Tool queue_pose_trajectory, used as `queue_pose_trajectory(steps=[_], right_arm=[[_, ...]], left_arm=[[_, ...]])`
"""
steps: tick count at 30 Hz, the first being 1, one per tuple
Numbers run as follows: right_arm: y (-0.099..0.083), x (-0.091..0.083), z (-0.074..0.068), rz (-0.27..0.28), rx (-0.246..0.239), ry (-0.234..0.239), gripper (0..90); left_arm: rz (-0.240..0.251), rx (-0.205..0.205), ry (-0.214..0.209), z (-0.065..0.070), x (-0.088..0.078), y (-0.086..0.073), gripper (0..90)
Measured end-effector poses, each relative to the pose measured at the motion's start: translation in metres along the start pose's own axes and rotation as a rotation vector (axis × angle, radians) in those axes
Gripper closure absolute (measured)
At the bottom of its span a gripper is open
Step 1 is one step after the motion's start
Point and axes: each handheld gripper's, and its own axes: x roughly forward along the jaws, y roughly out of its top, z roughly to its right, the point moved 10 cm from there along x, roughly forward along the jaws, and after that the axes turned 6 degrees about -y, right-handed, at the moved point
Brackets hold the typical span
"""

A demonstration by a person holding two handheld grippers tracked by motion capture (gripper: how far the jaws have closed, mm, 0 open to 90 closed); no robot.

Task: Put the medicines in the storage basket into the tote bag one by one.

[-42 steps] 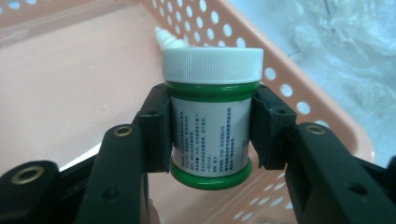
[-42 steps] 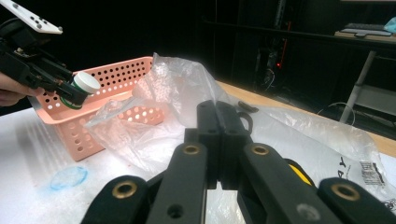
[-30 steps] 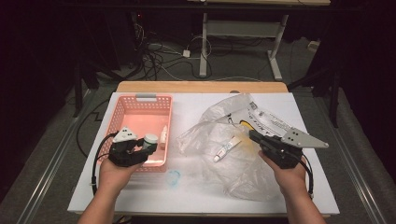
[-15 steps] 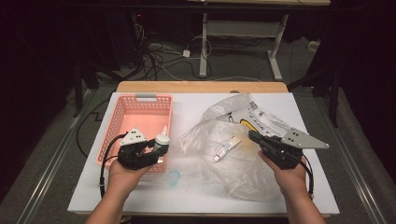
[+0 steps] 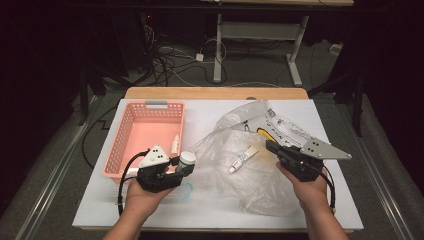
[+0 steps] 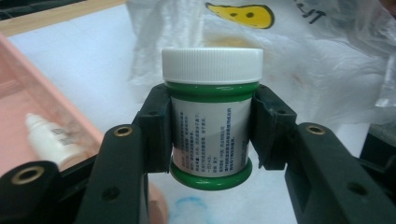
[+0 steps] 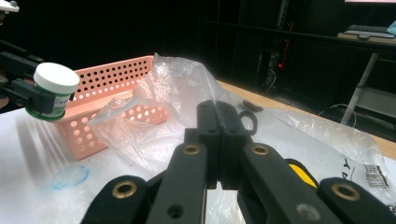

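Observation:
A green jar (image 5: 187, 160) with a white lid and a white label is held upright in my left gripper (image 5: 185, 168), just off the front right corner of the pink basket (image 5: 120, 145). In the left gripper view the jaws press both sides of the jar (image 6: 211, 116). My right gripper (image 5: 270, 147) is shut at the edge of the clear plastic bag (image 5: 260, 185), and the film tents up around its closed jaws (image 7: 217, 109). The jar (image 7: 53, 93) is also in the right gripper view, at the left.
A small white dropper bottle (image 5: 175, 145) lies inside the basket. A white tube (image 5: 242, 159) lies in the bag. A blue ring mark (image 5: 186, 189) is on the white table (image 5: 210, 210) under the jar. Desk legs and cables are beyond the far edge.
My left gripper has carried the jar to the right, from over the basket's front part to just past its right front corner. The right gripper has barely moved.

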Motion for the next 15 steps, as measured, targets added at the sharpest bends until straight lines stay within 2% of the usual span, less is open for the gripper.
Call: queue_pose_trajectory(steps=[8, 15], right_arm=[[-0.001, 0.0, -0.001, -0.003, 0.001, 0.003, 90.0], [-0.001, 0.001, 0.0, -0.005, 0.004, 0.003, 90.0]], left_arm=[[-0.002, 0.025, -0.033, 0.015, 0.018, -0.003, 53.9], [-0.036, 0.045, -0.07, 0.026, 0.036, -0.007, 53.9]])
